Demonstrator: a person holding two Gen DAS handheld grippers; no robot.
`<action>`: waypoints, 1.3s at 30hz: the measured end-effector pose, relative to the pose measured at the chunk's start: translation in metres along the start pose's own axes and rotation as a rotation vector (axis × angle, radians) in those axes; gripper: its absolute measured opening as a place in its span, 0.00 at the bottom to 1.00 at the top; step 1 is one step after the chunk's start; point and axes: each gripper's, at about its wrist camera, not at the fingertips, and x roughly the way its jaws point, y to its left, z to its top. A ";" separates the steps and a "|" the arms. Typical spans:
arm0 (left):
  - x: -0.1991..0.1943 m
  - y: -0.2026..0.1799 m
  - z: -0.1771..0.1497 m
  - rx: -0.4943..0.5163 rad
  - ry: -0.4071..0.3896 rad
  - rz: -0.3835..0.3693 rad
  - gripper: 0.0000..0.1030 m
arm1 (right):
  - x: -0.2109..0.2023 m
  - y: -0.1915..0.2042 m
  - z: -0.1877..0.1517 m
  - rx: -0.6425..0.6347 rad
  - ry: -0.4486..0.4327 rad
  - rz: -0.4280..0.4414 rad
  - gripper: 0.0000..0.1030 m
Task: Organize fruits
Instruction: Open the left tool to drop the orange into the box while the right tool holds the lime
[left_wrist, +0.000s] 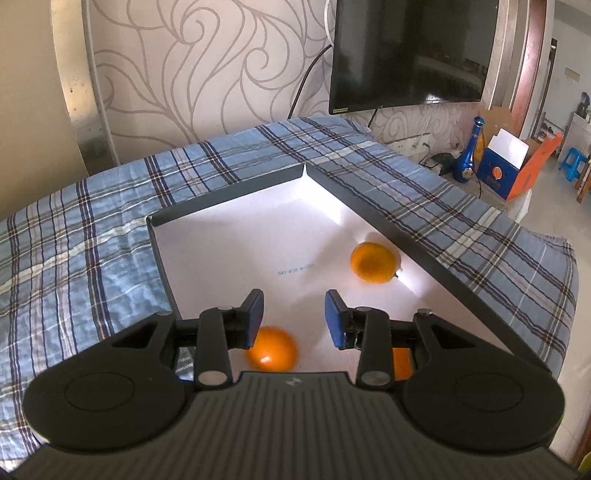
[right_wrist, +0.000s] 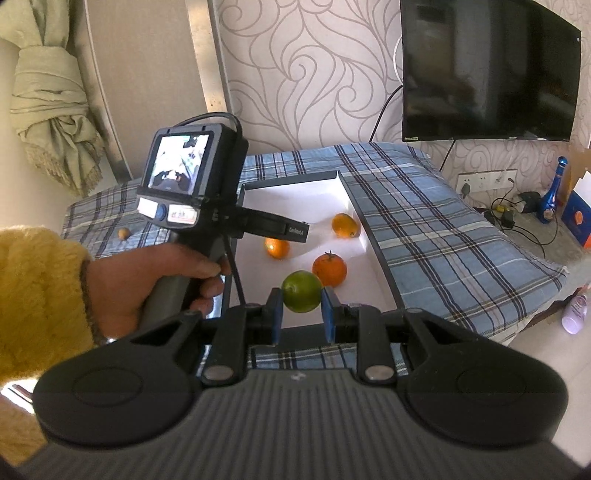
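Note:
A shallow white box with dark walls (left_wrist: 229, 199) (right_wrist: 364, 240) lies on the plaid cloth. In the left wrist view my left gripper (left_wrist: 294, 319) is open and empty above the box floor; one orange (left_wrist: 375, 262) lies far right, another (left_wrist: 273, 349) just below the left finger, and a third (left_wrist: 402, 363) peeks from behind the right finger. In the right wrist view my right gripper (right_wrist: 301, 312) is shut on a green citrus fruit (right_wrist: 301, 291), held above the box's near end. Three oranges (right_wrist: 345, 225) (right_wrist: 277, 247) (right_wrist: 330, 269) lie inside. The left gripper's body (right_wrist: 207, 206) hovers over the box's left side.
A small brownish fruit (right_wrist: 124, 233) lies on the cloth (right_wrist: 424, 229) left of the box. A TV (right_wrist: 487, 70) hangs on the wall behind. A blue bottle (right_wrist: 552, 199), cables and boxes sit on the floor at right, and a purple bottle (right_wrist: 575, 314) lies by the cloth's edge.

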 end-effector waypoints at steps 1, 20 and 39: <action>-0.001 0.000 0.001 0.000 -0.003 -0.001 0.44 | 0.000 0.000 0.000 -0.001 -0.001 0.000 0.24; -0.048 0.008 0.003 -0.039 -0.048 0.026 0.56 | 0.013 -0.005 0.008 -0.004 -0.018 0.064 0.24; -0.108 0.046 -0.035 -0.136 -0.058 0.174 0.62 | 0.041 -0.001 0.019 -0.029 -0.010 0.195 0.24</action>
